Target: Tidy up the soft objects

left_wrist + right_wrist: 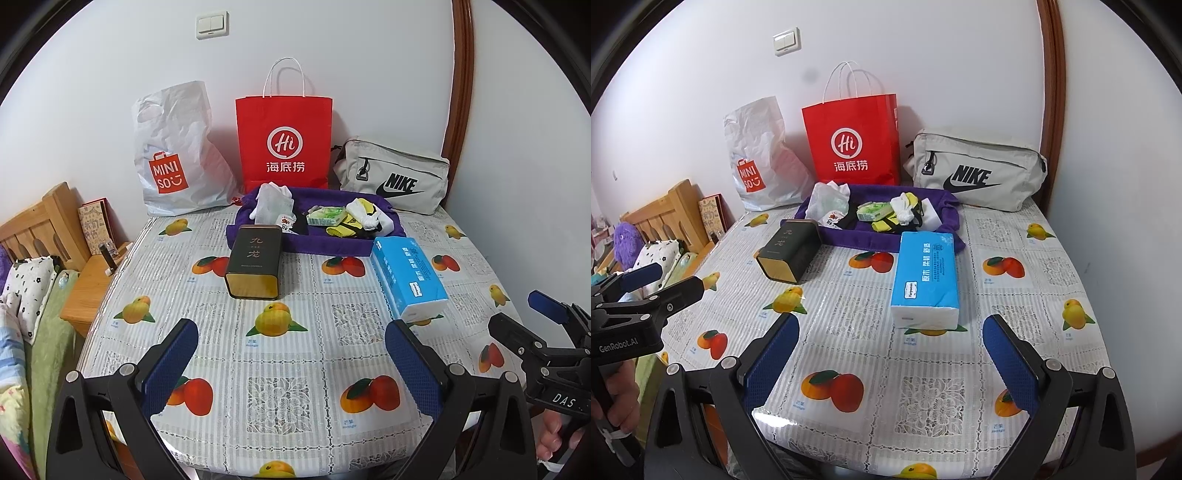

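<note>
— Your left gripper [291, 354] hangs nearest, over the fruit-print tablecloth [280, 398], fingers spread wide and holding nothing.

— And your right gripper [891, 350]?

— Same: parted, empty, just short of the blue tissue pack [925, 275].

— Where are your soft things?

— In the purple tray [325, 245], toward the wall. Yellow-and-white socks [360, 218], a green tissue packet [327, 216] and a white plastic bag [271, 205] lie inside it.

— What's near that tray?

— Your tissue pack touches its front right corner; a dark tea tin [255, 267] lies on its side at the front left. Behind the tray stand a red paper bag [284, 140], a white Miniso bag [177, 155] and a grey Nike pouch [393, 175].
</note>
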Motion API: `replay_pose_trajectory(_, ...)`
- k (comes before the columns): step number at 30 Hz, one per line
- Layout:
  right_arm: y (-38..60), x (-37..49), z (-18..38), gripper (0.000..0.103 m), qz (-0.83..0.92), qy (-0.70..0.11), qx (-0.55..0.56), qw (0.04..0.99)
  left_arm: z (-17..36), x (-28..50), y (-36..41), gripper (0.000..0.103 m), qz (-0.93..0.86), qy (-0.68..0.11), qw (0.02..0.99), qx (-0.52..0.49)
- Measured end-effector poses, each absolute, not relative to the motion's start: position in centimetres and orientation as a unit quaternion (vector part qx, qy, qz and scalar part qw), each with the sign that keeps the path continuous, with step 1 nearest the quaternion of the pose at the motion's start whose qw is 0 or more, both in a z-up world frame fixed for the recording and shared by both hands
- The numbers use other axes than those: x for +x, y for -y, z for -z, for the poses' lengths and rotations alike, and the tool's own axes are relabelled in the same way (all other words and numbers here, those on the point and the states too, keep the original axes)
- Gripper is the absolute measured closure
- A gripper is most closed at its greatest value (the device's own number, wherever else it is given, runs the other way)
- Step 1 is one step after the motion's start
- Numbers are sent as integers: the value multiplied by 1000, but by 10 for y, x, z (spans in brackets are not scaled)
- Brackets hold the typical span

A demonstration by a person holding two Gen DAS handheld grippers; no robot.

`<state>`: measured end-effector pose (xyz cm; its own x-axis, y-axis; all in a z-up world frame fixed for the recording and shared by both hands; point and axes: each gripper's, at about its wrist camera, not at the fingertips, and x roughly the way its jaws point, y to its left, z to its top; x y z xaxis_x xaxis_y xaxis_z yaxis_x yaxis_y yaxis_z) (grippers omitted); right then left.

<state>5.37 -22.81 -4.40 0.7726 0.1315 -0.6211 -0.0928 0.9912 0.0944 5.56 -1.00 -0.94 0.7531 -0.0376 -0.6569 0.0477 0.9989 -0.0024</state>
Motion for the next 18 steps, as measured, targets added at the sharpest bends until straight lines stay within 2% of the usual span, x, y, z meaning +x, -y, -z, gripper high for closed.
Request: replay_pose_trajectory(18,228,53,43,4,-59,-332,30,941,10,55,11,1,24,-351,936,7)
